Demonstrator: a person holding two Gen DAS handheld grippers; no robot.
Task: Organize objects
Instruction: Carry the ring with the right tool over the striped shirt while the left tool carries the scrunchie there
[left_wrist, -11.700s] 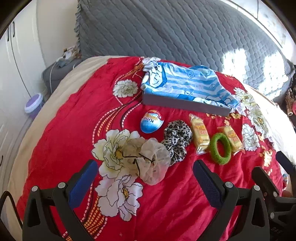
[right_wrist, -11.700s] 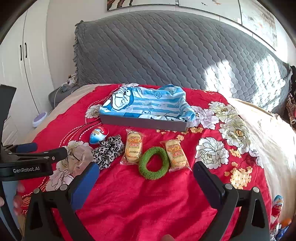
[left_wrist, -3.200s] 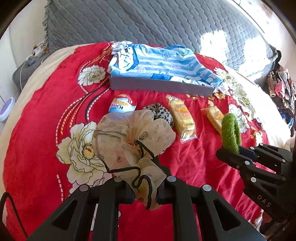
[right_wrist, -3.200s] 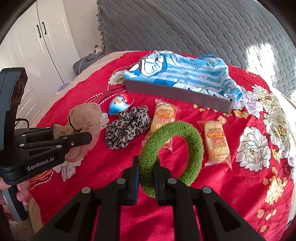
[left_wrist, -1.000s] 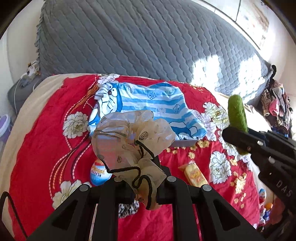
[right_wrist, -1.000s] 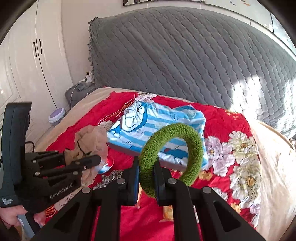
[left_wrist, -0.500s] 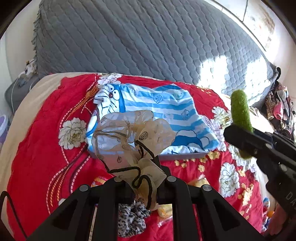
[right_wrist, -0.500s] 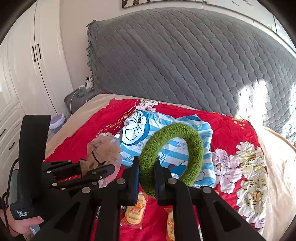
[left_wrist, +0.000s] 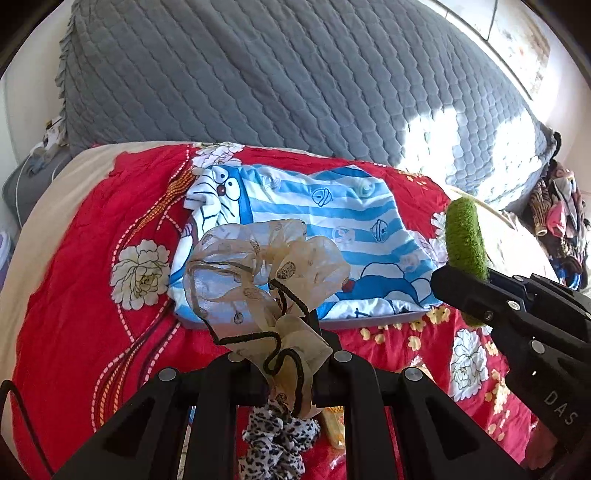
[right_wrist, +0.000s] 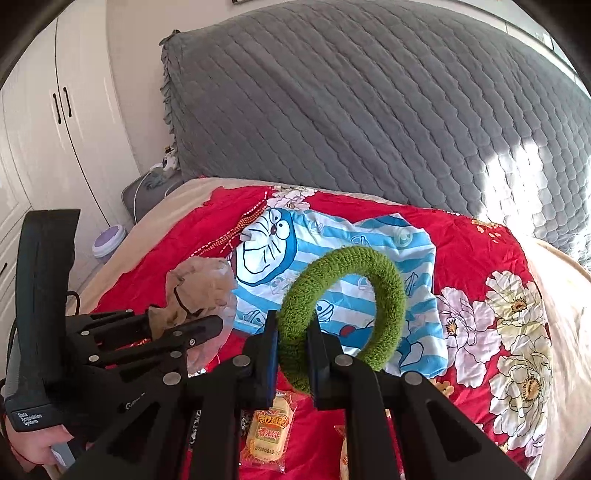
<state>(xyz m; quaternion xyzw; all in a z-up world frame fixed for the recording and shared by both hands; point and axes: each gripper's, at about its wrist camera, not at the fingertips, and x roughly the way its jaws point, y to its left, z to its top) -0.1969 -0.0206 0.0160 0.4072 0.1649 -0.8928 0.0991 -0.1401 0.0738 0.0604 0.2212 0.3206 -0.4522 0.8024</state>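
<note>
Risk first: left gripper (left_wrist: 291, 354) is clamped on only a bunched edge of the sheer beige scrunchie (left_wrist: 266, 269), with loose black cord trailing over the fingers; on release the cord could snag and drag it off target. Right gripper (right_wrist: 292, 354) is pinched tight on the rim of the green scrunchie (right_wrist: 343, 310), which stands upright; let go like that, it may roll off the blue striped cloth (left_wrist: 332, 236) onto the red bedspread (left_wrist: 74, 295).

Both scrunchies hang over the cloth-covered grey tray (left_wrist: 369, 320); neither touches it.

Hard to read: the cloth hides the tray's inside, so its depth is unknown. Leopard scrunchie (left_wrist: 277, 443) and snack packs (right_wrist: 267, 432) are mostly blocked by the gripper frames. Probably more items lie below frame.
</note>
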